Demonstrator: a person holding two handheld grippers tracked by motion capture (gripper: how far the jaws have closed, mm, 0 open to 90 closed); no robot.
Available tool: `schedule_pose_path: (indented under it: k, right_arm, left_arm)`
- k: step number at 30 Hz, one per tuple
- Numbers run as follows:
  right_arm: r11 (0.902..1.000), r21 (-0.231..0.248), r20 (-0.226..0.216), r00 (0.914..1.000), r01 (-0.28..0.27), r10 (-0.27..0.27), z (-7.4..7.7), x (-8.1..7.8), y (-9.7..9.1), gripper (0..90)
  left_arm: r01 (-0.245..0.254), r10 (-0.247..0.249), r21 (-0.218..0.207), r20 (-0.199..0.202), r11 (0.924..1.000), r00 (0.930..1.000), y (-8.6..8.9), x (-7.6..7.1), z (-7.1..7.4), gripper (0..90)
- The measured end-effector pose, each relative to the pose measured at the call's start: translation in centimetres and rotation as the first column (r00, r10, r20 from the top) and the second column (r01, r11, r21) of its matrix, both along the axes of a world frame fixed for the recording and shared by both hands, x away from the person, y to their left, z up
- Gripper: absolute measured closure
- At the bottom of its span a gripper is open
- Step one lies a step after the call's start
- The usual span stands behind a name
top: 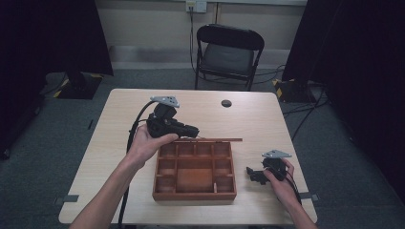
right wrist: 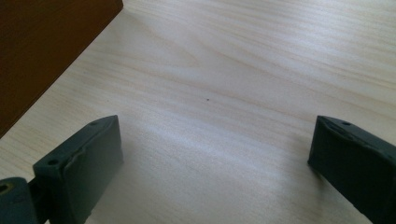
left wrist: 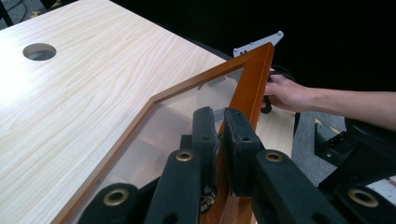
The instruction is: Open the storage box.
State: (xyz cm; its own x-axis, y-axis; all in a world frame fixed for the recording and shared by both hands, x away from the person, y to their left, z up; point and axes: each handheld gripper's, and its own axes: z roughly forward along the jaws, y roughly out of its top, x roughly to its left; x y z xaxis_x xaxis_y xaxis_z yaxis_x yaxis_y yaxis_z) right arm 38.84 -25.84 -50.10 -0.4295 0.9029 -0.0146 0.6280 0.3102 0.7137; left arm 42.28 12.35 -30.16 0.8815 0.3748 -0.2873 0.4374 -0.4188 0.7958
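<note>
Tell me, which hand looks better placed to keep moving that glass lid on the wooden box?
Left. The left gripper is shut on the lid's wooden frame. The right gripper rests open on the table, beside the box.

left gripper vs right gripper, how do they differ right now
The left gripper is shut on the lid frame of the wooden box; the right gripper is open, holding nothing. The left is raised at the box's far edge; the right rests low on the table beside the box. Both have black jaws and a grey plate.
</note>
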Motion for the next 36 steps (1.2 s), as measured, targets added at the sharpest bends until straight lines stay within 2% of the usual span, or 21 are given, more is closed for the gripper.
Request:
schedule_pose_path:
  k: [20,36]
  right_arm:
    - [1.0,0.001,0.0,1.0,0.001,-0.001,0.0,0.0,0.01,1.8]
    - [1.0,0.001,-0.001,1.0,0.0,0.0,0.0,0.02,0.0,1.6]
  left_arm:
    - [0.013,-0.013,0.0,0.003,0.9999,0.9999,-0.06,0.0,-0.06,83.6]
    - [0.005,-0.005,-0.002,0.003,1.0,1.0,-0.03,0.06,-0.03,83.7]
